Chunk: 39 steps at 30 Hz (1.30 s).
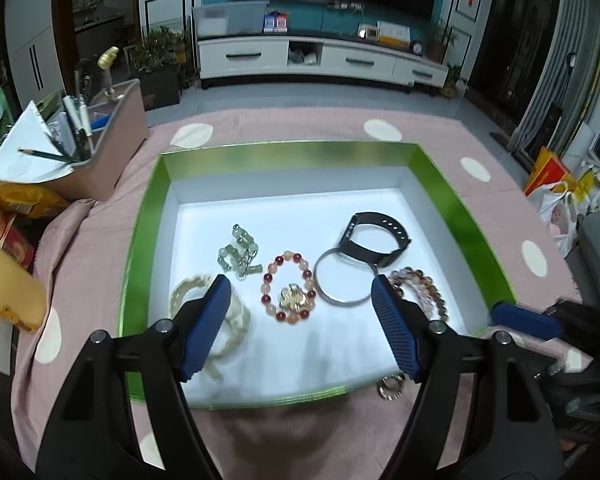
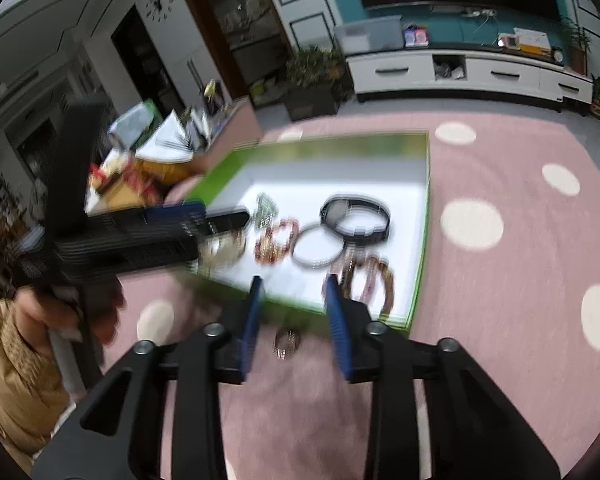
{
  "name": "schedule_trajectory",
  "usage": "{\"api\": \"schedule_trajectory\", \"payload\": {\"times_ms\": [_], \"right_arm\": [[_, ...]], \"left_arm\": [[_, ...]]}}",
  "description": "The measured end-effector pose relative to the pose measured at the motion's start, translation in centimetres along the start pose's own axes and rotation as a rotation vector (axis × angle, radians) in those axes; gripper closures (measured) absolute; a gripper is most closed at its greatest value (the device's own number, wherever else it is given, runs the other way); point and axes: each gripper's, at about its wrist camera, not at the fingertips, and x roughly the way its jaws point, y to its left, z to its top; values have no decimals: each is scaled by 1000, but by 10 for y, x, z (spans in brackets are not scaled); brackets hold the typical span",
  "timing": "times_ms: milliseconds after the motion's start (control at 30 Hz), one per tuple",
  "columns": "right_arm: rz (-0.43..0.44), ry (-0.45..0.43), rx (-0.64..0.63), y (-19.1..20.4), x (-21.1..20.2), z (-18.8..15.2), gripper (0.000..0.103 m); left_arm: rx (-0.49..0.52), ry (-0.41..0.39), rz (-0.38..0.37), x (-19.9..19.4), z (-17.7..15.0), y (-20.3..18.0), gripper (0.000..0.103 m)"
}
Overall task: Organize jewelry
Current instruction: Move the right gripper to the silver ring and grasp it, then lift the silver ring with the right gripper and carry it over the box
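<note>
A: The green-rimmed tray (image 1: 148, 216) sits on a pink, cream-dotted table (image 1: 100, 240), holding a pale bangle (image 1: 240, 316), a jade-green bead string (image 1: 240, 252), a red-and-peach bead bracelet (image 1: 288, 286), a silver bangle (image 1: 340, 280), a black watch band (image 1: 374, 240) and a brown bead bracelet (image 1: 424, 288). A small gold ring (image 1: 391, 386) lies outside, just beside the tray's near rim.

B: And the tools?

A: The left tool (image 1: 300, 328) stands wide over the tray's near half, nothing between its blue pads; one pad overlaps the pale bangle in view, contact unclear. The right tool (image 2: 292, 320) stands partly open, empty, with the ring on the cloth between its fingers.

B: The room?

A: A white TV cabinet (image 1: 320, 60), potted plants (image 1: 156, 52), a pen holder (image 1: 112, 140) at the table's left.

B: Anything unclear?

A: The right view is motion-blurred; a hand (image 2: 64, 320) in a tan sleeve grips the left tool's handle there.
</note>
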Motion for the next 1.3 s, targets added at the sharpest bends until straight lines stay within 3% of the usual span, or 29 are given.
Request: {"api": "schedule_trajectory", "payload": {"times_ms": [67, 400, 800, 867, 1167, 1300], "right_arm": [[7, -1, -19, 5, -2, -9, 61], [2, 121, 11, 14, 34, -42, 62], [-30, 132, 32, 14, 65, -34, 75], [-25, 137, 38, 12, 66, -34, 82], [-8, 101, 54, 7, 55, -32, 85], [-7, 69, 89, -1, 41, -33, 85]], "left_arm": [[-10, -15, -8, -10, -8, 3, 29], [-31, -9, -5, -36, -51, 22, 29], [-18, 15, -38, -33, -70, 23, 29], [-13, 19, -40, -32, -71, 22, 29], [16, 57, -62, -20, -79, 11, 29], [73, 83, -87, -6, -83, -9, 29]]}}
